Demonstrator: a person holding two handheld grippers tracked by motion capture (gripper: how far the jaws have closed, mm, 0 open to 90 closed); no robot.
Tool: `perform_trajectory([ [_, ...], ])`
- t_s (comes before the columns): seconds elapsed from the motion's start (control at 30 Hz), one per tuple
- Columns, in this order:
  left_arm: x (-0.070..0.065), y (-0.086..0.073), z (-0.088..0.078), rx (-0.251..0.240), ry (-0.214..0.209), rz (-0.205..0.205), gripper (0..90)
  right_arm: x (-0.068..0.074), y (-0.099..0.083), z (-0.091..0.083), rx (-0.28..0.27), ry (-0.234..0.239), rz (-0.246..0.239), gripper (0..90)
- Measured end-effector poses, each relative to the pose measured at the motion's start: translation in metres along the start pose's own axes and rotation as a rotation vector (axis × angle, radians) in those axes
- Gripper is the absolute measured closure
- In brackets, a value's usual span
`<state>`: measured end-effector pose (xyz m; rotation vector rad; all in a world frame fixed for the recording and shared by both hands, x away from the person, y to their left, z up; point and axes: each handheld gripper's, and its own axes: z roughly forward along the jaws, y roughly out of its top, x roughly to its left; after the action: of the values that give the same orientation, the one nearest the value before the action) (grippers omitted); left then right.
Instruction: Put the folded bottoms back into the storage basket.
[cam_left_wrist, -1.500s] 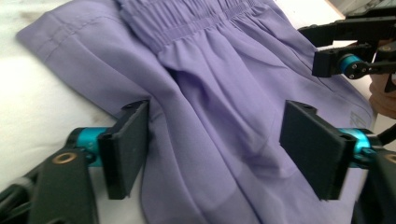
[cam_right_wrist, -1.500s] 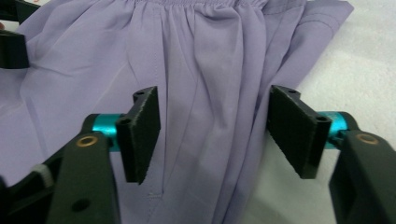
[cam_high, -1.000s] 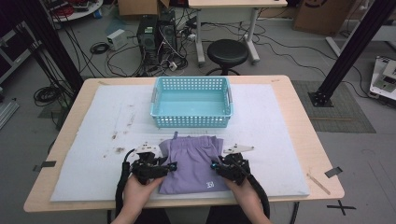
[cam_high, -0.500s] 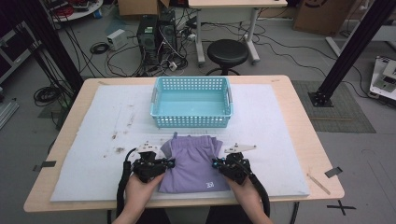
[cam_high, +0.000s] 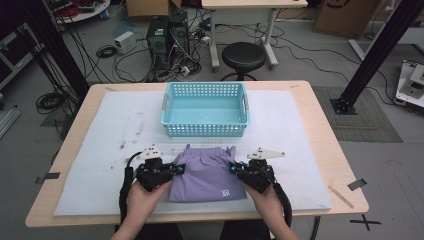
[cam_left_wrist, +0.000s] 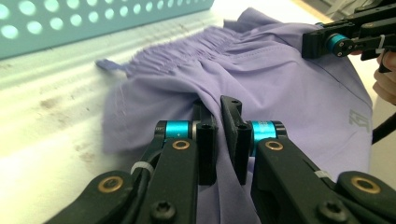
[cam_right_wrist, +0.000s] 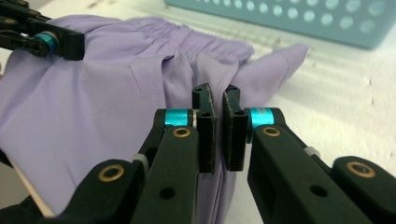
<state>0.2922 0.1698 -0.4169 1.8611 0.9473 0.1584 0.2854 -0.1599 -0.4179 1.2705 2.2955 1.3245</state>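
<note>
A folded pair of lilac shorts (cam_high: 207, 172) with a small white logo lies on the white mat near the table's front edge, its gathered waistband toward the basket. My left gripper (cam_high: 176, 169) is shut on the shorts' left edge, and its own view shows a fold of lilac cloth (cam_left_wrist: 303, 98) pinched between the jaws of the left gripper (cam_left_wrist: 218, 130). On the opposite side, my right gripper (cam_high: 235, 167) pinches the right edge, with cloth (cam_right_wrist: 93, 107) clamped in the right gripper (cam_right_wrist: 217, 126). Both grippers' jaws have just closed on the fabric, and its sides are raised a little off the mat.
A light blue perforated basket (cam_high: 205, 130) stands empty just beyond the shorts, at mid-table. The white mat (cam_high: 100, 145) covers most of the wooden table (cam_high: 330, 145). A stool (cam_high: 243, 55), computers and cables are on the floor behind.
Both grippers' jaws have closed on the shorts' side edges. Both hands have then risen slightly, bunching the cloth inward and lifting its edges.
</note>
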Motion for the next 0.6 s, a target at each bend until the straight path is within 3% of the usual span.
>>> perform_trajectory([
  [0.3, 0.001, 0.038, -0.022, -0.078, -0.009, 0.043, 85.0, 0.005, 0.033, -0.012, -0.078, 0.026, -0.017, 87.1],
  [0.5, 0.008, 0.078, -0.022, -0.106, 0.016, 0.087, 85.0, -0.005, 0.071, -0.017, -0.134, 0.018, -0.002, 87.0],
  [0.6, 0.019, 0.097, -0.017, -0.113, 0.020, 0.090, 85.0, -0.012, 0.093, -0.012, -0.127, -0.010, -0.016, 87.1],
])
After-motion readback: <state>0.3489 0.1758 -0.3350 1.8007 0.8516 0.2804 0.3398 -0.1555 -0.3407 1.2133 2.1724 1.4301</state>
